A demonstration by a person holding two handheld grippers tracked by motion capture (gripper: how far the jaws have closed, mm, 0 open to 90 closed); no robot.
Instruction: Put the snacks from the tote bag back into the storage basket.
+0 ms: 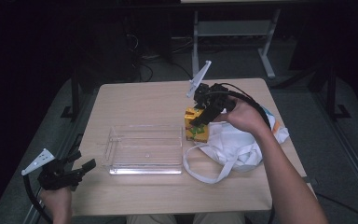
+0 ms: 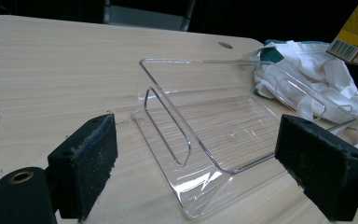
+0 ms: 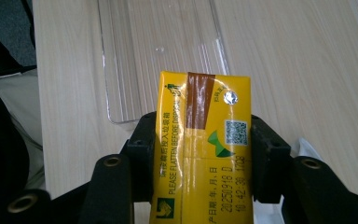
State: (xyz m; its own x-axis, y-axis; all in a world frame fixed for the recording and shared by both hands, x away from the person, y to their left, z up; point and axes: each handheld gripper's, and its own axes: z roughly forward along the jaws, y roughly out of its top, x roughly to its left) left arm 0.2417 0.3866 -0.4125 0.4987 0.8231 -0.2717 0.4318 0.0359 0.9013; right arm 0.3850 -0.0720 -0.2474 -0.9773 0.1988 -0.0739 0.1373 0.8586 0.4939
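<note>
A yellow drink carton (image 3: 203, 144) with a brown stripe and a foil straw hole is clamped between the black jaws of my right gripper (image 3: 203, 161). In the high view the carton (image 1: 195, 125) hangs just above the table, between the clear plastic tray (image 1: 144, 149) and a white cloth bag (image 1: 235, 144), with the right gripper (image 1: 200, 119) shut on it from above. My left gripper (image 1: 87, 167) rests at the table's front left corner, its jaws wide apart with nothing between them. It faces the tray (image 2: 205, 140), and a corner of the carton (image 2: 356, 32) appears at the top right.
The white cloth bag (image 2: 307, 88) lies crumpled right of the tray, its strap looping toward the front edge. The wooden table (image 1: 135, 100) has bare surface behind and in front of the tray. Table legs and cables stand on the dark floor beyond.
</note>
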